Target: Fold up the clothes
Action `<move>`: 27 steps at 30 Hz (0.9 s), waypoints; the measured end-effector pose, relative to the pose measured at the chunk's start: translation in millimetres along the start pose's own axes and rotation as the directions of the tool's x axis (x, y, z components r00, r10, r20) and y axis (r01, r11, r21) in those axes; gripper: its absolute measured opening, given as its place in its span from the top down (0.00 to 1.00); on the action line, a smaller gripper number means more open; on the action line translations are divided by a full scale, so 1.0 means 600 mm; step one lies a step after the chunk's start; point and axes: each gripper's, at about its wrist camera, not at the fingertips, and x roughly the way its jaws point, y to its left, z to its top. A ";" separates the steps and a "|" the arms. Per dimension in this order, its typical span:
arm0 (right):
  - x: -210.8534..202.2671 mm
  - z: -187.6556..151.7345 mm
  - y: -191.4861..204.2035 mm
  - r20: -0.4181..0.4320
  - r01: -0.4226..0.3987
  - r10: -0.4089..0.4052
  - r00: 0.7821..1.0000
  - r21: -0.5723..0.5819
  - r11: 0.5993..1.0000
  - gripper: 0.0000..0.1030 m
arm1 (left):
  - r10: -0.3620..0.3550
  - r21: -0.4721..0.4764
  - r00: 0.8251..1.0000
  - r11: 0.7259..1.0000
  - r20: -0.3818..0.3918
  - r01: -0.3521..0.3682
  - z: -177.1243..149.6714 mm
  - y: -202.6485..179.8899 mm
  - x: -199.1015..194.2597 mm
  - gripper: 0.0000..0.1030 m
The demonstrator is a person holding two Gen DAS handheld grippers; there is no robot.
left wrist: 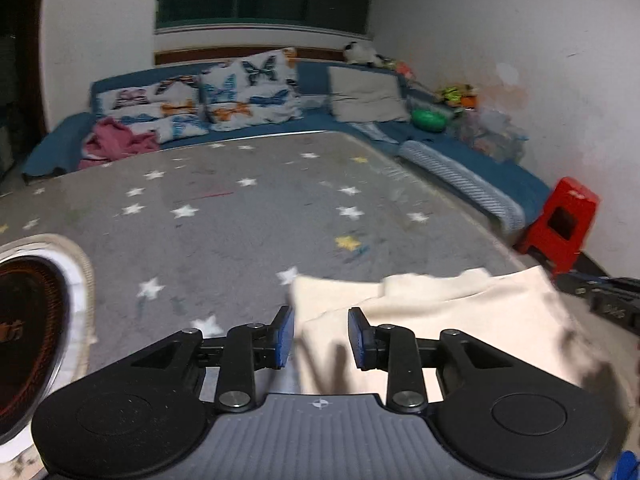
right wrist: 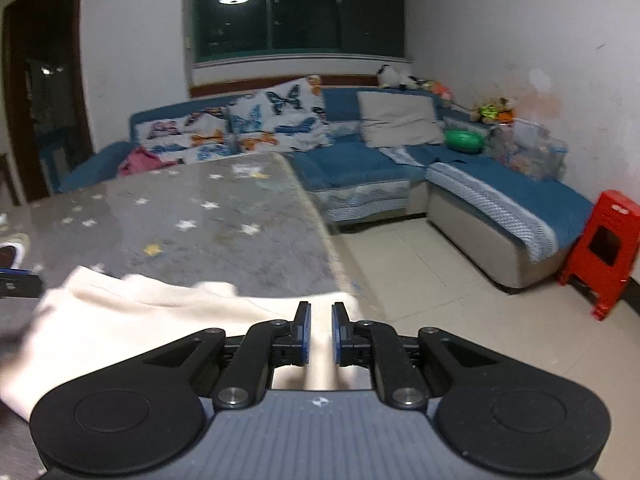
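A cream garment [left wrist: 460, 320] lies partly folded on the grey star-patterned table cover [left wrist: 224, 220], near its front right corner. My left gripper [left wrist: 320, 334] is open, its blue pads either side of the garment's left edge, holding nothing. In the right wrist view the same garment [right wrist: 160, 320] spreads to the left, and my right gripper [right wrist: 321, 330] hovers over its right end near the table edge [right wrist: 320, 232], jaws a small gap apart with cloth showing below them. The other gripper shows at the far edge of each view.
A round heater with a white rim [left wrist: 36, 320] stands at the table's left. A blue corner sofa [right wrist: 400, 168] with butterfly cushions [left wrist: 200, 100] and a pink cloth [left wrist: 116, 140] lies behind. A red plastic stool [right wrist: 608, 248] stands by the right wall. Tiled floor [right wrist: 440, 280] lies right of the table.
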 end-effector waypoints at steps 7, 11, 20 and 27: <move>0.030 0.002 0.020 -0.039 -0.062 0.062 0.997 -0.006 0.998 0.91 | -0.074 0.051 0.996 0.996 -0.046 0.077 0.001 -0.035 0.046 0.71; 0.047 -0.006 0.019 -0.058 -0.064 0.063 0.996 0.000 0.998 0.91 | -0.074 0.042 0.994 0.996 -0.075 0.077 0.002 -0.036 0.077 0.71; 0.026 -0.006 0.021 -0.046 -0.064 0.063 0.997 -0.030 0.997 0.89 | -0.057 0.052 0.995 0.997 -0.082 0.061 -0.002 -0.041 0.082 0.72; -0.042 -0.023 0.020 -0.039 -0.102 0.100 0.994 -0.041 0.994 0.85 | -0.072 0.069 0.995 0.995 -0.075 0.078 -0.010 -0.058 0.052 0.70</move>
